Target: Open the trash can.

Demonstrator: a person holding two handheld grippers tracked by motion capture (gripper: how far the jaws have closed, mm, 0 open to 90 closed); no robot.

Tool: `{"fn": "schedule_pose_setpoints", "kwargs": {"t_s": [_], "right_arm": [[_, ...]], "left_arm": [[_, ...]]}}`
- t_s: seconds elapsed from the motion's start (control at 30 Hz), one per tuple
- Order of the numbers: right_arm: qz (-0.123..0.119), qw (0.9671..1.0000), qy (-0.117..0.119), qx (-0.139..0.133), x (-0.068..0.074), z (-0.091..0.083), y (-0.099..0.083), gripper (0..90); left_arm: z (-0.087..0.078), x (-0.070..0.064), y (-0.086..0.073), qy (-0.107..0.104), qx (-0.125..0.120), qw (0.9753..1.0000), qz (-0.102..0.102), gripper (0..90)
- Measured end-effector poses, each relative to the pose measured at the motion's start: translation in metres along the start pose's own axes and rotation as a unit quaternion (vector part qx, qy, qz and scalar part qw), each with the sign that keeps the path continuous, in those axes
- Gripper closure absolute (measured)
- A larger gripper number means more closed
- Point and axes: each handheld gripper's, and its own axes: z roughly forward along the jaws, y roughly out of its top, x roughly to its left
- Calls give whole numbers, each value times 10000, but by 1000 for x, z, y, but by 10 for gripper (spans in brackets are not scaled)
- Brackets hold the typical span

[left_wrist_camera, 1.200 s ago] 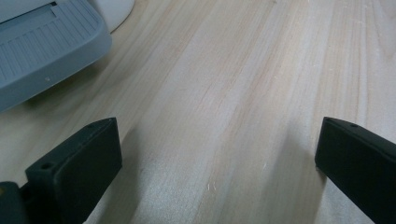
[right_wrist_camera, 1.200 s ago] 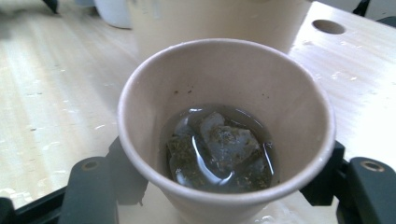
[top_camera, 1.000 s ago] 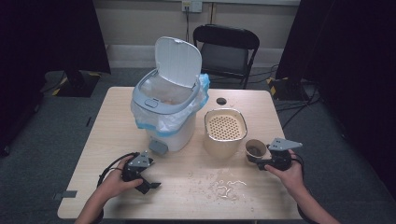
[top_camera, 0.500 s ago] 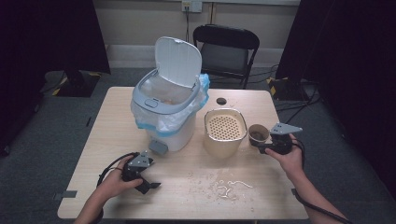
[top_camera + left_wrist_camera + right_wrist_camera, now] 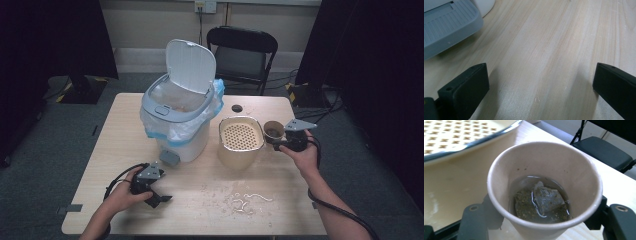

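Right claw (image 5: 281, 142) has lifted the clamped cup (image 5: 544, 192) (teabag inside) beside the strainer (image 5: 241, 135); left claw (image 5: 159, 197) gapes.

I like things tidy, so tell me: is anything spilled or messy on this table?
Yes. Pale crumbs and thin curly scraps lie scattered on the light wooden table near its front edge. The brown paper cup holds a soggy tea bag.

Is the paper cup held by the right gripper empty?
No, the paper cup clamped in the right gripper holds a wet tea bag sitting in a little liquid at its bottom.
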Motion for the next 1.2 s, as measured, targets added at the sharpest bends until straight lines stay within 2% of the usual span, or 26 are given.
{"fn": "schedule_pose_setpoints", "kwargs": {"t_s": [0.2, 0.57, 0.77, 0.9, 1.03, 1.2], "right_arm": [[69, 9998, -172, -55, -9, 12, 0, 338], [3, 9990, -397, -187, -26, 25, 15, 339], [-159, 9987, -466, -162, -28, 33, 23, 340], [-221, 9979, -552, -252, -30, 36, 29, 341], [-528, 9961, -664, -257, -29, 38, 36, 342], [-996, 9920, -711, -293, -28, 40, 46, 344]], "left_arm": [[0, 0, 0, -1, 1, 10000, 4, 0], [0, 0, 0, -18, 1, 10000, 21, 0], [0, 1, 0, -41, -9, 10000, 28, 0], [0, 1, 0, -39, -2, 10000, 32, 0], [0, 1, 0, -36, 16, 10000, 44, 0], [-1, 1, 0, -42, 25, 10000, 50, 0]]}}
